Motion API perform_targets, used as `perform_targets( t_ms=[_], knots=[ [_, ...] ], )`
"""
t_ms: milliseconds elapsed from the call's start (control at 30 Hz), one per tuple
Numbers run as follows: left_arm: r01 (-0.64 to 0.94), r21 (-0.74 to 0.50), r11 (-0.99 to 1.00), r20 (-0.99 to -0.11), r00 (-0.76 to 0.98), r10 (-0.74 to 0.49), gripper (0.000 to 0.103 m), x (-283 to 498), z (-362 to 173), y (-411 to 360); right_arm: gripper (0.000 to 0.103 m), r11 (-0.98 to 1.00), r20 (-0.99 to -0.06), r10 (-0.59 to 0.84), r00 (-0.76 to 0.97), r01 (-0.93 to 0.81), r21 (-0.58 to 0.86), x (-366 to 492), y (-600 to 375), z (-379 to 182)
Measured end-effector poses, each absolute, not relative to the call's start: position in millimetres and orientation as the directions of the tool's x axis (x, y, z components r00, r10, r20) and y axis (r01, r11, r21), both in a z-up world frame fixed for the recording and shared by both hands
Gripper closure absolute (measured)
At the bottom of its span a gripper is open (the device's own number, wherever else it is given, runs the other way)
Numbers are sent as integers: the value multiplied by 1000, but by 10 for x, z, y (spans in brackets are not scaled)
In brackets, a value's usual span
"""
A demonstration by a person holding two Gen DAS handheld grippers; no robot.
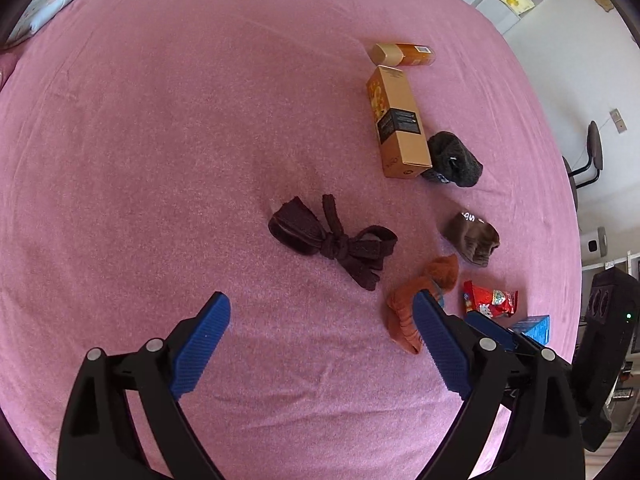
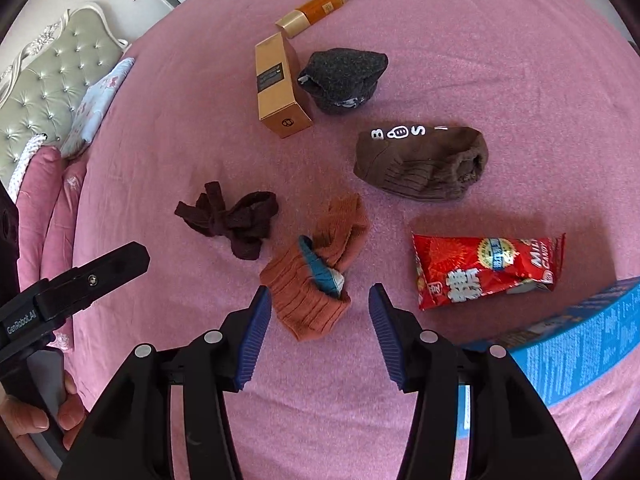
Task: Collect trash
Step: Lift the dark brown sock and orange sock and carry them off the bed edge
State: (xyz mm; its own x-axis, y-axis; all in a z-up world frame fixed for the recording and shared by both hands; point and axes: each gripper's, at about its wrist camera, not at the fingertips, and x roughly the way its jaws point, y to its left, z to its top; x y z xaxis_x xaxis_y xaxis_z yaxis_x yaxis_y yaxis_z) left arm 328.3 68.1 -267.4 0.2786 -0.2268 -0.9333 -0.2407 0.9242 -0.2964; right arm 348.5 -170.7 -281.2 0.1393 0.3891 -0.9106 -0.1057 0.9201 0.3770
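On the pink bedspread lie a red candy wrapper, a tan carton, an orange bottle and a blue box. My left gripper is open and empty above the bed, near the orange sock. My right gripper is open and empty, its fingers either side of the orange sock; the wrapper lies just to its right.
Several socks lie among the trash: a dark maroon knotted one, a brown one, a grey one. Pillows and a headboard are at left. The left gripper's body shows at left.
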Motion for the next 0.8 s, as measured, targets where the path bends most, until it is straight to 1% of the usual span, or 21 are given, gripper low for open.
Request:
perform_targets(
  t_ms=[133, 167, 200, 267, 467, 633, 667, 733, 767, 800],
  knots=[
    [-270, -318, 909, -933, 262, -248, 11, 3365, -2800, 749, 54, 921, -914, 389, 114, -85, 381, 3587, -1621, -3012],
    [-272, -318, 908, -933, 257, -250, 11, 3381, -2825, 751, 69, 914, -907, 406, 115, -79, 399, 3585, -1620, -3034],
    [-273, -317, 908, -935, 253, -250, 11, 3392, -2845, 748, 76, 905, -898, 425, 116, -78, 418, 3575, -1622, -3039],
    [-280, -319, 906, -936, 244, -254, 11, 3416, -2890, 731, 84, 905, -895, 425, 136, -88, 416, 3538, -1638, -2988],
    [-307, -331, 892, -936, 230, -268, 11, 3580, -3029, 626, 85, 890, -875, 456, 162, -62, 452, 3433, -1857, -2881],
    [-356, -275, 893, -956, 200, -215, 12, 3796, -3176, 522, 85, 886, -871, 463, 167, -57, 460, 3417, -1956, -2866],
    [-364, -260, 894, -961, 189, -203, 15, 3839, -3212, 499, 85, 886, -870, 463, 169, -54, 461, 3415, -1971, -2865],
    [-366, -234, 901, -969, 163, -186, 26, 3915, -3280, 438, 85, 885, -869, 465, 172, -49, 463, 3430, -1983, -2865],
    [-364, -214, 907, -974, 150, -169, 38, 3942, -3304, 398, 85, 885, -868, 465, 176, -46, 464, 3424, -1997, -2858],
    [-360, -197, 912, -977, 146, -154, 46, 3957, -3312, 362, 85, 884, -867, 466, 177, -43, 466, 3418, -2004, -2853]
  ],
)
